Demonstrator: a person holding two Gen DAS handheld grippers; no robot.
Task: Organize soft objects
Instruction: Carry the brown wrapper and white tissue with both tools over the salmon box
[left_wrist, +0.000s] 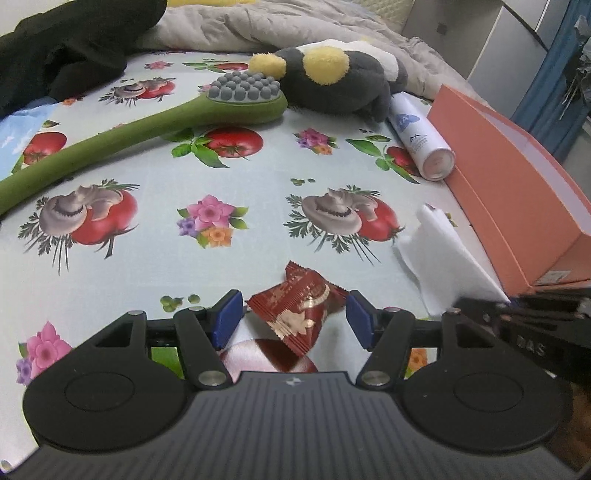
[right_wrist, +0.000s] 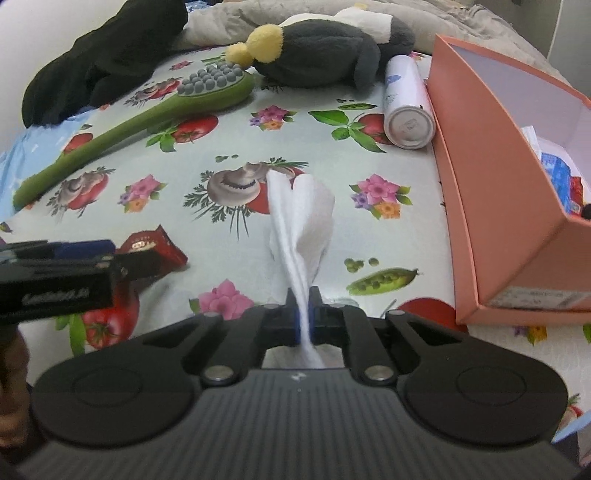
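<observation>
A red snack packet (left_wrist: 299, 306) lies on the printed tablecloth (left_wrist: 258, 206) between the blue pads (left_wrist: 229, 317) of my left gripper (left_wrist: 293, 299), which stands open around it; neither pad visibly squeezes it. My right gripper (right_wrist: 303, 295) is shut on a white cloth (right_wrist: 301, 218), whose pinched edge runs up between the jaws while the rest stands crumpled on the cloth-covered surface. A grey and yellow plush toy (left_wrist: 332, 81) lies at the back, in front of a beige quilt (left_wrist: 240, 26). The right wrist view shows the left gripper (right_wrist: 107, 251) over the packet (right_wrist: 162, 247).
An open orange box (right_wrist: 498, 184) with several items inside stands at the right. A white spray can (right_wrist: 406, 99) lies against its wall. A green long-handled massage brush (left_wrist: 147, 125) lies at the left, with a black garment (left_wrist: 74, 48) behind it.
</observation>
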